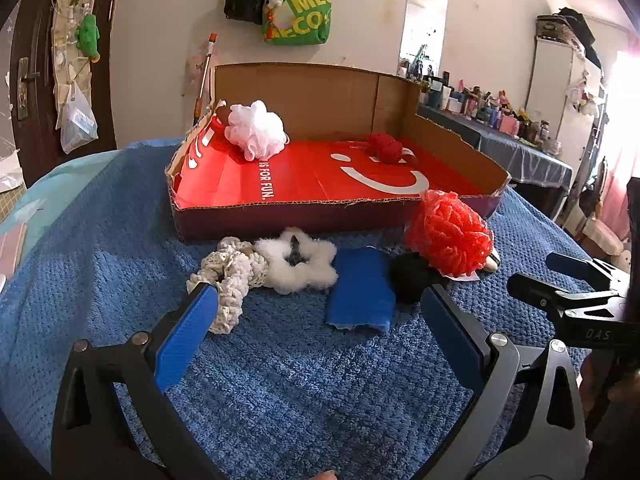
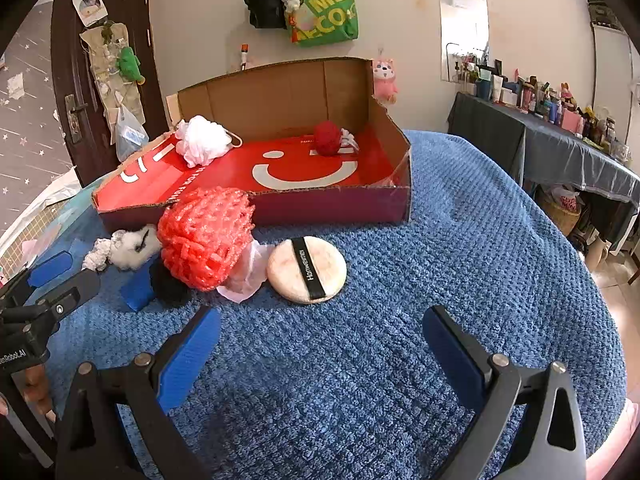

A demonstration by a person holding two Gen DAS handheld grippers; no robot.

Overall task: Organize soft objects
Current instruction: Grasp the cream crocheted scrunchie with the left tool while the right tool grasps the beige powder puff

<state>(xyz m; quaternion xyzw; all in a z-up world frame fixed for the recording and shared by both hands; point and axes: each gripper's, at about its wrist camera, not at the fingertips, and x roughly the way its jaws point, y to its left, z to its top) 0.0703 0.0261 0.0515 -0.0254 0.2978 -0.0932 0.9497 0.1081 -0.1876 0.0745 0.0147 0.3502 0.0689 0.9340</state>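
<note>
A shallow cardboard box (image 1: 280, 216) (image 2: 332, 204) with a red floor holds a white mesh pouf (image 1: 256, 130) (image 2: 202, 140) and a red yarn ball (image 1: 386, 148) (image 2: 327, 138). In front of it on the blue blanket lie a cream crochet scrunchie (image 1: 228, 280), a white fluffy scrunchie (image 1: 300, 268) (image 2: 128, 250), a blue cloth (image 1: 360, 290) (image 2: 138, 286), a black fluffy item (image 1: 410, 276) (image 2: 170, 284), a red mesh pouf (image 1: 450, 236) (image 2: 206, 236) and a round powder puff (image 2: 306, 270). My left gripper (image 1: 320, 308) is open and empty just short of the blue cloth. My right gripper (image 2: 320, 328) is open and empty near the puff.
The blue knitted blanket (image 1: 280, 380) (image 2: 480, 240) covers the surface. A cluttered table (image 2: 560, 132) stands at the right, a dark door (image 2: 100, 80) at the left, and bags (image 1: 296, 4) hang on the wall behind the box.
</note>
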